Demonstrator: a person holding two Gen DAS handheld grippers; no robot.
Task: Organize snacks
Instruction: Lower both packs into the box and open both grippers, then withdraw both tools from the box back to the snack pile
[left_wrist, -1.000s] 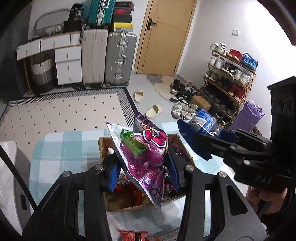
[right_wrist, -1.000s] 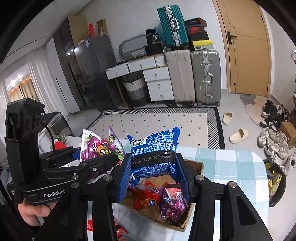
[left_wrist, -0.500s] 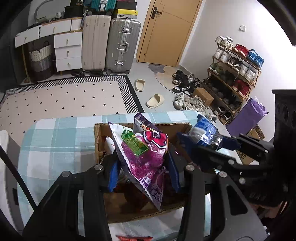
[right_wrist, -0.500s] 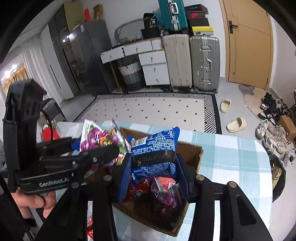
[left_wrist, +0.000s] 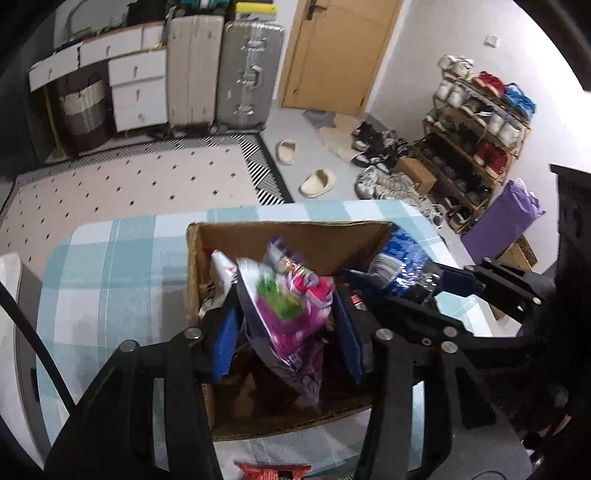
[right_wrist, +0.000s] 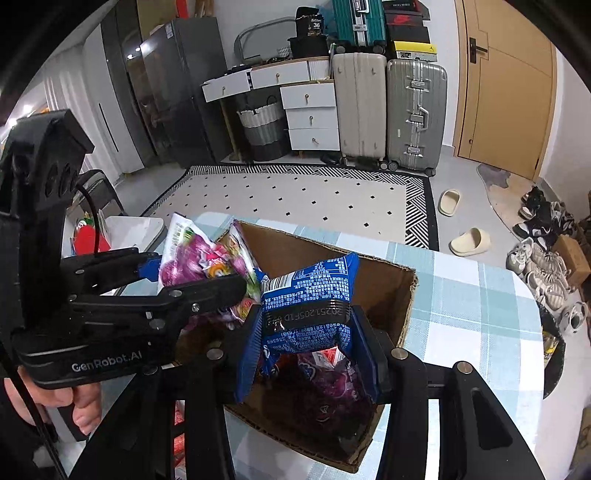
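1. Over the teal-and-white checked tablecloth (left_wrist: 110, 280) sits one open brown corrugated cardboard box (left_wrist: 280, 232), several crinkly packets heaped inside
2. Two black handheld grippers with blue pads hang above it
3. Left gripper (left_wrist: 288, 325): jaws opening around one glossy purple snack bag with a green label (left_wrist: 284, 314), blurred, its lower end in the box
4. Right gripper (right_wrist: 308, 325): pads pinch one puffy blue foil snack packet (right_wrist: 310, 295) just above the box
5. One red wrapper (left_wrist: 273, 472) lies outside on the cloth
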